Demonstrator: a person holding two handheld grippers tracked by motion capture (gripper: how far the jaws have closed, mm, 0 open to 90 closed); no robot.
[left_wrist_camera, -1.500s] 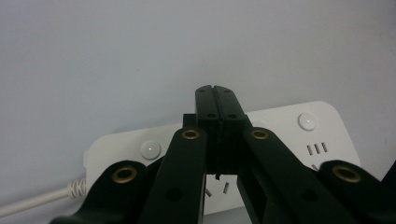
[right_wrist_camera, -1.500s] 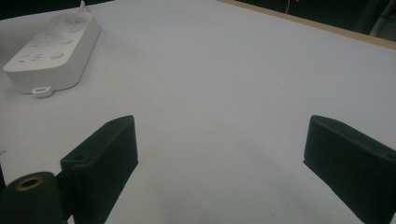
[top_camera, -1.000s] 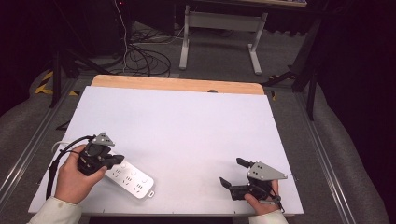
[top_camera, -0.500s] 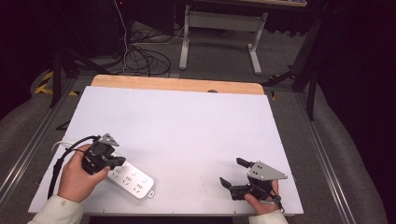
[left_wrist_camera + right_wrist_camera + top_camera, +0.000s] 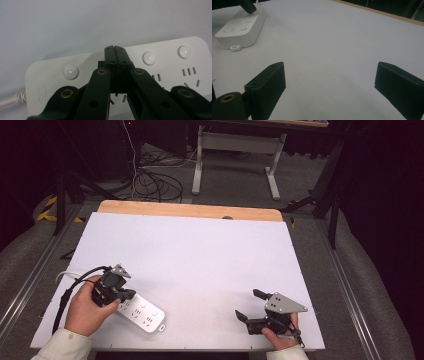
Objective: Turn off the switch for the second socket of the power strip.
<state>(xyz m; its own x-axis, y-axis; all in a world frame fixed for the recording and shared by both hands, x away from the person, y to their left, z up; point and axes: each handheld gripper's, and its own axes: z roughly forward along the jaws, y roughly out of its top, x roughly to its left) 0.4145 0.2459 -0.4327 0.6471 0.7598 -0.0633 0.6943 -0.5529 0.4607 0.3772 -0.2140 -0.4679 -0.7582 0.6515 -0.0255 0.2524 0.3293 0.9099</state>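
The white power strip lies near the front left corner of the bench, its long axis running slantwise from that corner toward the front edge's middle. The left tongs are pressed together with nothing between them and point down on the strip's top, between two of its round buttons. The right tongs stand wide apart, well away near the front right corner, so the left hand is the nearer.
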